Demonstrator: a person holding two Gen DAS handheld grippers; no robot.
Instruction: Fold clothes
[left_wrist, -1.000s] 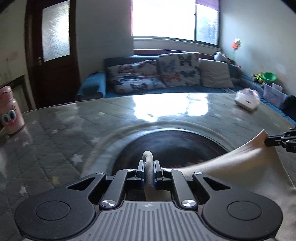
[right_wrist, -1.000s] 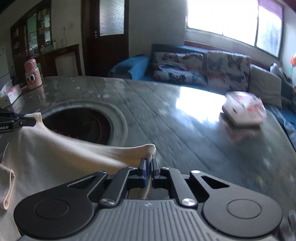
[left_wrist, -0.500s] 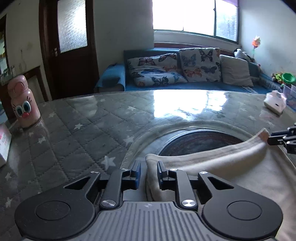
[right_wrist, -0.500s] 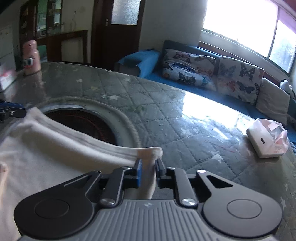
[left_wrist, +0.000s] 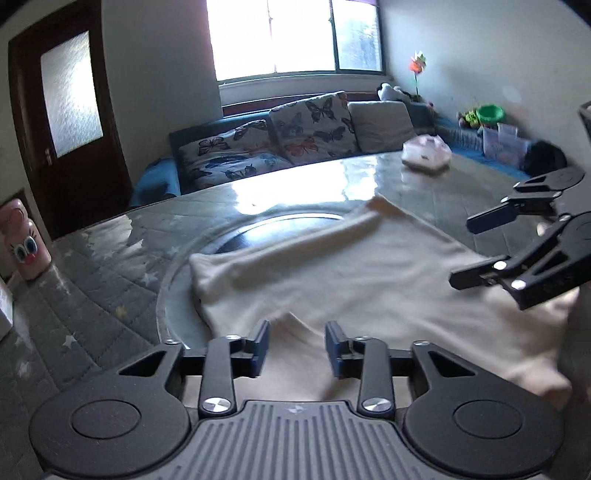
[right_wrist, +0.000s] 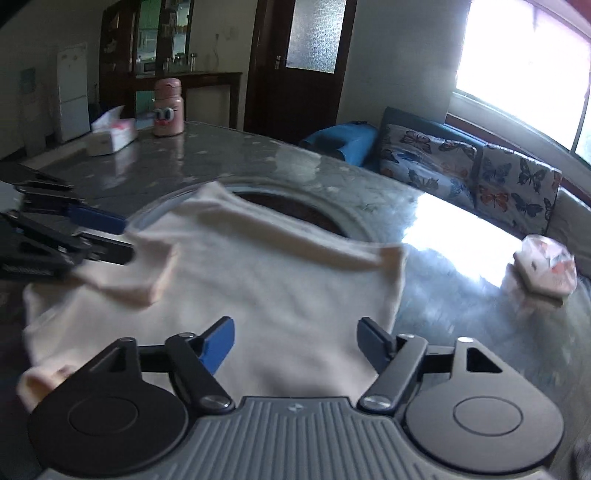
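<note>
A cream garment (left_wrist: 332, 273) lies spread on the grey quilted table (left_wrist: 103, 258), its far folded edge across a dark round inset (left_wrist: 280, 229). In the left wrist view my left gripper (left_wrist: 295, 347) hovers at the garment's near edge, its jaws opening, with cloth beneath them but nothing pinched. My right gripper (left_wrist: 461, 251) shows at the right, over the garment's right side. In the right wrist view the right gripper (right_wrist: 295, 343) is opening wide above the garment (right_wrist: 280, 280), gripping nothing. The left gripper (right_wrist: 125, 238) sits at the left by a folded sleeve.
A pink bottle with cartoon eyes (left_wrist: 26, 240) and a tissue box (right_wrist: 110, 136) stand at the table's far left. A pink-and-white tissue pack (right_wrist: 546, 269) lies at the right. Beyond the table is a sofa with butterfly cushions (left_wrist: 295, 136).
Both grippers were shut on the garment's corners, then opened and let go. They have drawn back from the far edge, and the garment now lies on the table.
</note>
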